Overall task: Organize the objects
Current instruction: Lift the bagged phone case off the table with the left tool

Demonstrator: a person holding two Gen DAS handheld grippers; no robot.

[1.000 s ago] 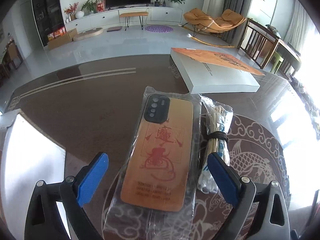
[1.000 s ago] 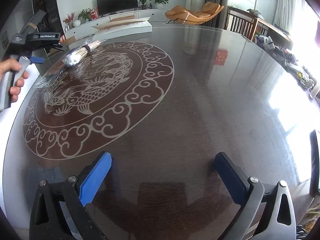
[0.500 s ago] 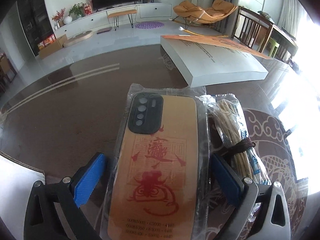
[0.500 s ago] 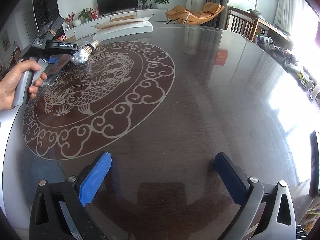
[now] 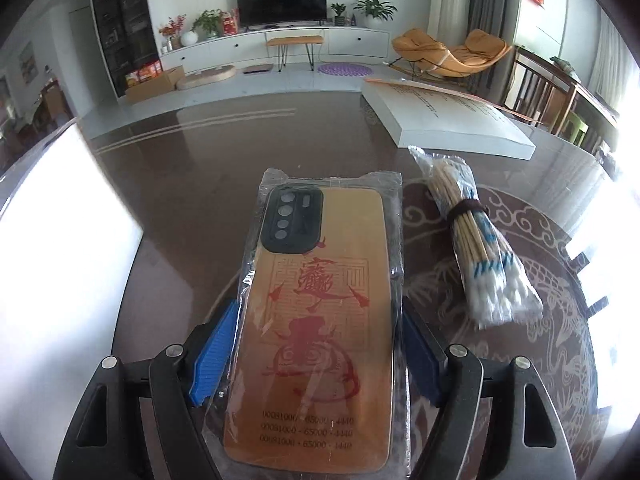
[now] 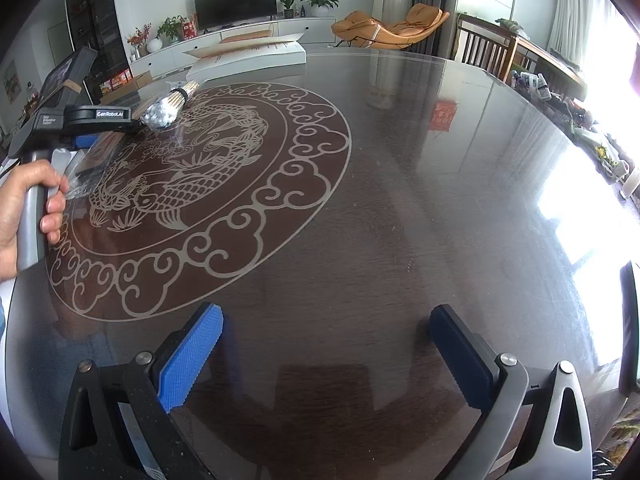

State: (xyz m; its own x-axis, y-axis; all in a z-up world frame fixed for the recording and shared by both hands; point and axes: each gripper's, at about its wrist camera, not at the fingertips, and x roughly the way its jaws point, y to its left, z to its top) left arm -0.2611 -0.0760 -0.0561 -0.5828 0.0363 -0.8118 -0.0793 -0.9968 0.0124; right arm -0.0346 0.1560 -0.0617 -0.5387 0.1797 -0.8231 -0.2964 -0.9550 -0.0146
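Observation:
An orange phone case (image 5: 320,320) with red characters, sealed in a clear bag, lies lengthwise between the blue pads of my left gripper (image 5: 320,344). Its jaws are closing, and both pads press the bag's long sides. A bagged bundle of cotton swabs (image 5: 480,256) tied with a dark band lies just right of the case, outside the jaws. In the right wrist view the swabs (image 6: 168,108) sit at the far left beside a hand (image 6: 24,208) holding the left tool. My right gripper (image 6: 326,344) hangs open over bare table (image 6: 400,200), nothing between its pads.
A flat white box (image 5: 448,116) with an orange lid lies at the far side of the dark round table. A bright white surface (image 5: 52,240) borders the table on the left. Chairs and a side table (image 6: 520,52) stand beyond the far right edge.
The left jaws have narrowed from wide apart onto the bagged case. The swab bundle, earlier by the right pad, now lies clear to the right. The right gripper has not moved.

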